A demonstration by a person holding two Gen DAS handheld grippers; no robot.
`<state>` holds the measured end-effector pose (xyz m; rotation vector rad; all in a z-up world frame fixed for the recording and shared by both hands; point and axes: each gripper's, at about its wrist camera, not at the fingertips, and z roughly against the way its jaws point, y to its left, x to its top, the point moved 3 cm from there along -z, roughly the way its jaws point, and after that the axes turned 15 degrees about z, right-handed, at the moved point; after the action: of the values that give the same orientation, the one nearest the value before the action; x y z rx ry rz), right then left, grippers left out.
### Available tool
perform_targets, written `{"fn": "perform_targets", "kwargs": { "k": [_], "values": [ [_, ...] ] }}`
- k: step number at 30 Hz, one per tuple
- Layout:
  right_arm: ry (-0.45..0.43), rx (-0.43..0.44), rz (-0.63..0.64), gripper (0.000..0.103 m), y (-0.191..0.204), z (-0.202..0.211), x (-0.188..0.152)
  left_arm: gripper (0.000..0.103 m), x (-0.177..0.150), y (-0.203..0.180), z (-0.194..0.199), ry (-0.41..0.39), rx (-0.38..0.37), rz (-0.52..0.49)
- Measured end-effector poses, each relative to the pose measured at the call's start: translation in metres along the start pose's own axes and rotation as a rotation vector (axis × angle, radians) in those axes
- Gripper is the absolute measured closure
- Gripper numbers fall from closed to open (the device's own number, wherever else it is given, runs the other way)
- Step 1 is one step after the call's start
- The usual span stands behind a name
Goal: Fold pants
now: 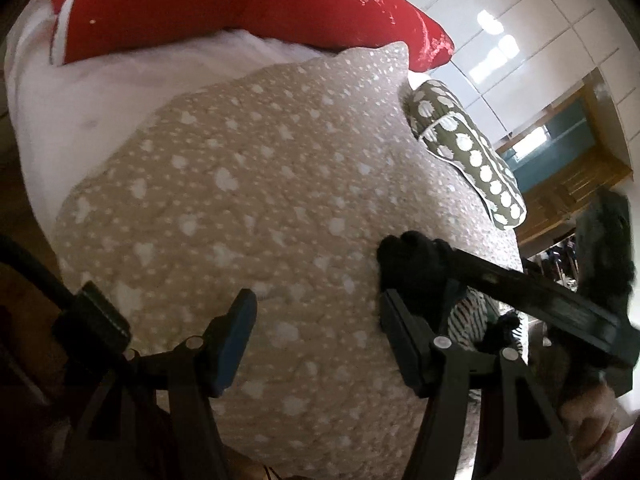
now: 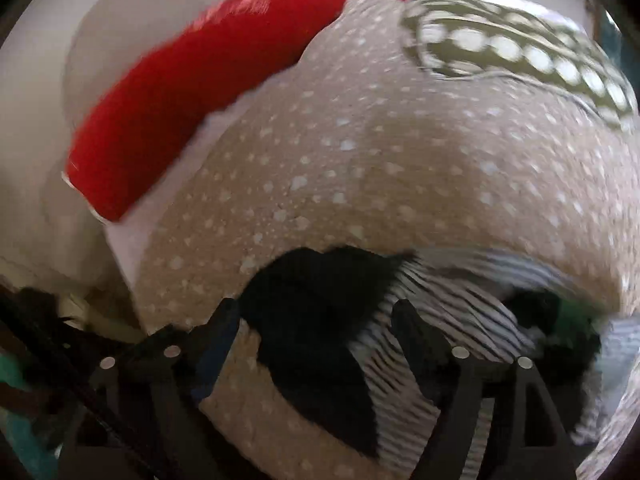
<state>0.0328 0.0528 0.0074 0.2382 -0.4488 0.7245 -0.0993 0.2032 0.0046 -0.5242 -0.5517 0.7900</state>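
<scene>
I see a beige bedspread (image 1: 248, 184) speckled white, a red pillow (image 1: 224, 4) at the far side, an olive cushion (image 1: 468, 152) with white dots far right, and black pants (image 2: 312, 320) beside black-and-white striped cloth (image 2: 440, 312) near me

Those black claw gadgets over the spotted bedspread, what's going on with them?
A person holds two grippers above a beige spotted bedspread. The left gripper is open, holding nothing. The right gripper, jaws also apart, hangs over a black and striped garment, apparently the pants, lying bunched and not yet gripped.
</scene>
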Motion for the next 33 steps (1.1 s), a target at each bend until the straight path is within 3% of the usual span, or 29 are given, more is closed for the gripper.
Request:
{"fn": "perform_targets", "kwargs": {
  "k": [5,7,8,9,11,18,25,26,27,28,33],
  "values": [
    [0.184,-0.155,0.126,0.016,0.022,-0.048,0.006,0.040,-0.002,0.008,0.000,0.011,-0.001,0.000],
    [0.177,-0.179,0.157,0.032,0.023,-0.048,0.004,0.040,-0.004,0.008,0.002,0.013,-0.013,-0.006],
    [0.162,-0.187,0.151,0.049,0.020,-0.044,0.002,0.040,-0.005,0.006,0.002,0.014,-0.025,-0.011],
    [0.143,-0.171,0.132,0.059,0.014,-0.037,0.000,0.040,-0.006,0.003,0.002,0.017,-0.039,-0.018],
    [0.116,-0.142,0.113,0.068,0.005,-0.026,-0.004,0.040,-0.011,-0.005,-0.002,0.029,-0.063,-0.037],
    [0.039,-0.059,0.070,0.071,-0.011,0.007,-0.013,0.036,-0.048,-0.042,-0.024,0.138,-0.158,-0.137],
    [-0.009,-0.006,0.028,0.072,-0.016,0.019,-0.016,0.036,-0.070,-0.076,-0.038,0.146,-0.146,-0.233],
    [-0.018,0.000,0.021,0.072,-0.017,0.020,-0.016,0.049,-0.073,-0.083,-0.040,0.144,-0.139,-0.254],
    [-0.029,0.006,0.010,0.072,-0.020,0.022,-0.017,0.072,-0.077,-0.088,-0.041,0.154,-0.138,-0.273],
    [-0.037,0.012,-0.001,0.072,-0.022,0.026,-0.019,0.080,-0.080,-0.091,-0.043,0.170,-0.138,-0.285],
    [-0.104,0.032,-0.038,0.072,-0.035,0.050,-0.031,0.080,-0.093,-0.112,-0.039,0.160,-0.131,-0.323]
  ]
}}
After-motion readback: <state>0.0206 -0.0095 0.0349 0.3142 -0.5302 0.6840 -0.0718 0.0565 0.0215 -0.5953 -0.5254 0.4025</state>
